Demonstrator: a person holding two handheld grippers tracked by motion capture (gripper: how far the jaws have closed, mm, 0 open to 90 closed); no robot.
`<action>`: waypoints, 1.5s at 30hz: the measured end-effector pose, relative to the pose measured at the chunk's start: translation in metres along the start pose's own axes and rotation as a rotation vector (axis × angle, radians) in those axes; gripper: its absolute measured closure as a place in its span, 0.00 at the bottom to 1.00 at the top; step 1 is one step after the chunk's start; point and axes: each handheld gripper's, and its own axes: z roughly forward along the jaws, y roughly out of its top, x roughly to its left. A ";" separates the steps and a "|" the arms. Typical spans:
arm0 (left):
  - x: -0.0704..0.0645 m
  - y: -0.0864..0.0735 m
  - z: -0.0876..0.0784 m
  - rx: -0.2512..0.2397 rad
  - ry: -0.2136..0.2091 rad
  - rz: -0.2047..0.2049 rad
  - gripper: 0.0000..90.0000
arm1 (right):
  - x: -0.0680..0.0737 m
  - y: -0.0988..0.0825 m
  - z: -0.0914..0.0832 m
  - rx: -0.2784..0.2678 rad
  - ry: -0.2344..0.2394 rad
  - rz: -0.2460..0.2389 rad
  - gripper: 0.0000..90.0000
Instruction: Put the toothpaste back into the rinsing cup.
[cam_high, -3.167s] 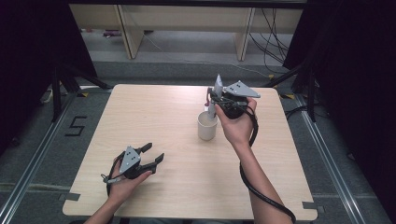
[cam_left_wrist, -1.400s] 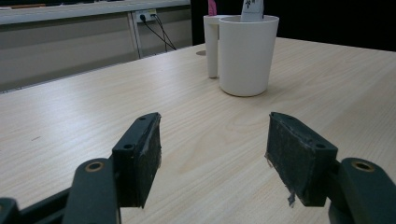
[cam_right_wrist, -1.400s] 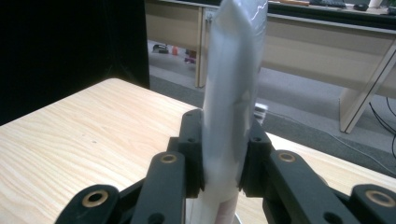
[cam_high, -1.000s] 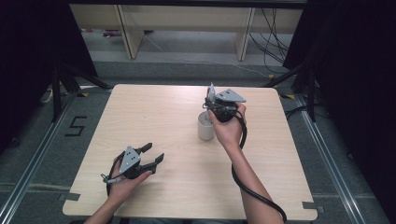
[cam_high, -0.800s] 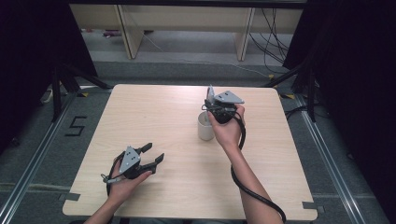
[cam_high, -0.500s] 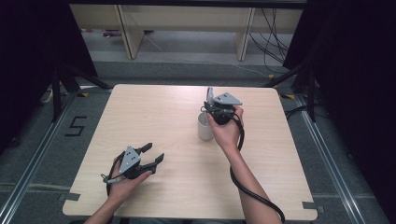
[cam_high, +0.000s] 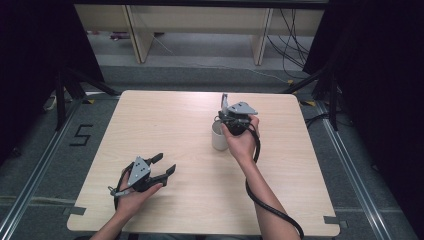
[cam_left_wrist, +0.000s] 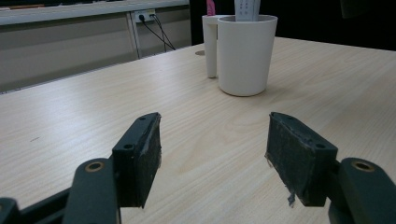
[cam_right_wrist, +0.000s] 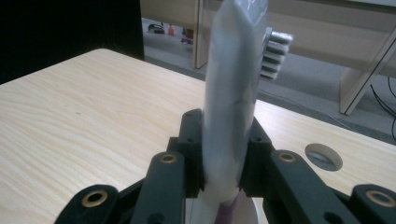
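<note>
White cup (cam_high: 218, 137) stands upright near the middle of the light wood table (cam_high: 150, 125), a bit right of centre. Right gripper (cam_high: 231, 119) sits directly above the cup, jaws clamped on a toothbrush in clear plastic wrap (cam_right_wrist: 233, 93); in the right gripper view the packet stands upright between the pads, bristle head (cam_right_wrist: 274, 53) at top, lower end dipping into the cup mouth (cam_right_wrist: 252, 212). Left gripper view shows the same cup (cam_left_wrist: 244, 53) well ahead of the jaws, wrapped handle end poking out of its top (cam_left_wrist: 247, 9), cup handle (cam_left_wrist: 211, 44) on its left. Left gripper (cam_high: 161, 166) rests on the table near the front left, well apart from the cup, jaws spread wide, nothing between the pads (cam_left_wrist: 145, 156).
</note>
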 end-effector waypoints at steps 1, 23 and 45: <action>0.000 0.000 0.000 -0.001 0.000 -0.001 0.39 | -0.001 0.000 0.001 0.003 0.008 -0.012 0.83; 0.000 0.001 -0.001 0.016 0.006 0.015 0.39 | 0.001 -0.010 0.007 0.031 -0.007 -0.006 0.83; 0.000 0.001 -0.001 0.018 0.004 0.017 0.39 | 0.001 -0.012 0.006 0.043 -0.006 -0.045 0.82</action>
